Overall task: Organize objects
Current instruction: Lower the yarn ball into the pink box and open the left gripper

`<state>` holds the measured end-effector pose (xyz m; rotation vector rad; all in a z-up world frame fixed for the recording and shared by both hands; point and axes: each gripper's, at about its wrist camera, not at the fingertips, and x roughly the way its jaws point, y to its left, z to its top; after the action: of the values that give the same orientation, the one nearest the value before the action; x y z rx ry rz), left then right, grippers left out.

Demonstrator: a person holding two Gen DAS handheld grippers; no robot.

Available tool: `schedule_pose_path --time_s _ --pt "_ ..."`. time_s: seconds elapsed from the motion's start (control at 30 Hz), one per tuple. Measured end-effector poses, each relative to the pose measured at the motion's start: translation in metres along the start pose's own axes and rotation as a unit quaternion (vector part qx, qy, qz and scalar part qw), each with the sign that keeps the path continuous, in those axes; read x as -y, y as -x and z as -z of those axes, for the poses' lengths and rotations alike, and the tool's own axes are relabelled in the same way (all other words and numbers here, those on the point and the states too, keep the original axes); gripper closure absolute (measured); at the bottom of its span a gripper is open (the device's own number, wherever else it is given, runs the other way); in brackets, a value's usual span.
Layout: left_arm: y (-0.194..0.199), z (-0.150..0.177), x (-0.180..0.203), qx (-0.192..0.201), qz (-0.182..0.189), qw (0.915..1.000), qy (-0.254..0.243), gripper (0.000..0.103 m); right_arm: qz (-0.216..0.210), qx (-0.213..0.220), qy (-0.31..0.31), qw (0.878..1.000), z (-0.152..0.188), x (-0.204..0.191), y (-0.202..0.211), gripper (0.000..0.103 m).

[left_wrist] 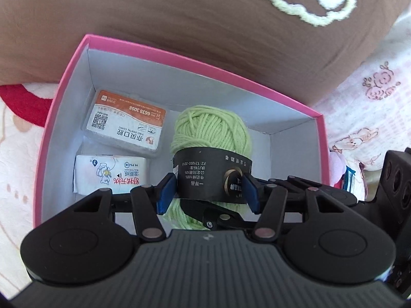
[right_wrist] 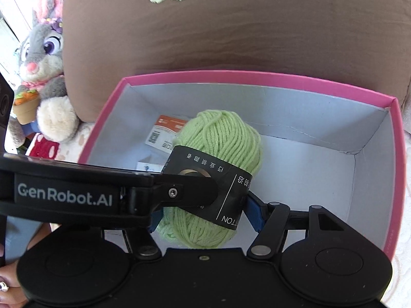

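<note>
Pink cardboard box [left_wrist: 179, 59] lies open on the bed, straight ahead of both tools. Green yarn ball [left_wrist: 210, 125] hangs just over its floor, long axis pointing away. Left hand-held gripper [left_wrist: 208, 192] pinches the black paper band [left_wrist: 205, 177]. Right hand-held gripper [right_wrist: 203, 214] flanks the yarn too; whether it presses, I cannot tell.

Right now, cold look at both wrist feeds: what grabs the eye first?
The light green yarn ball with its black label band, gripped from both sides: the left gripper and the right gripper both clamp it over the pink box. In the box's left part lie an orange-and-white card case and a white wipe packet. Behind the box looms a brown cushion, with a grey plush rabbit to its left.
</note>
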<state>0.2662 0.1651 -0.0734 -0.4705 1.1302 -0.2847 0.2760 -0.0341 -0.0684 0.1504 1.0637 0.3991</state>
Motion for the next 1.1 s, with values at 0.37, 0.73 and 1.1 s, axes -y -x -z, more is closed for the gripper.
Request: schedule_pose_path --time_s 0.37,0.73,1.1 --pt "-0.01 -0.008 -0.012 0.01 0.003 0.9998 0.015 0.052 0.015 -0.012 0.039 0.999 -0.005 -0.004 -0.013 0.03" --pt "-0.016 -0.012 -0.015 0.021 0.013 0.9995 0.019 0.055 0.011 -0.005 0.099 0.995 0.005 0.003 0.001 0.046" --pt "-0.01 -0.01 -0.012 0.032 0.002 0.9994 0.009 0.062 0.06 0.008 0.149 0.987 -0.004 -0.016 -0.01 0.05"
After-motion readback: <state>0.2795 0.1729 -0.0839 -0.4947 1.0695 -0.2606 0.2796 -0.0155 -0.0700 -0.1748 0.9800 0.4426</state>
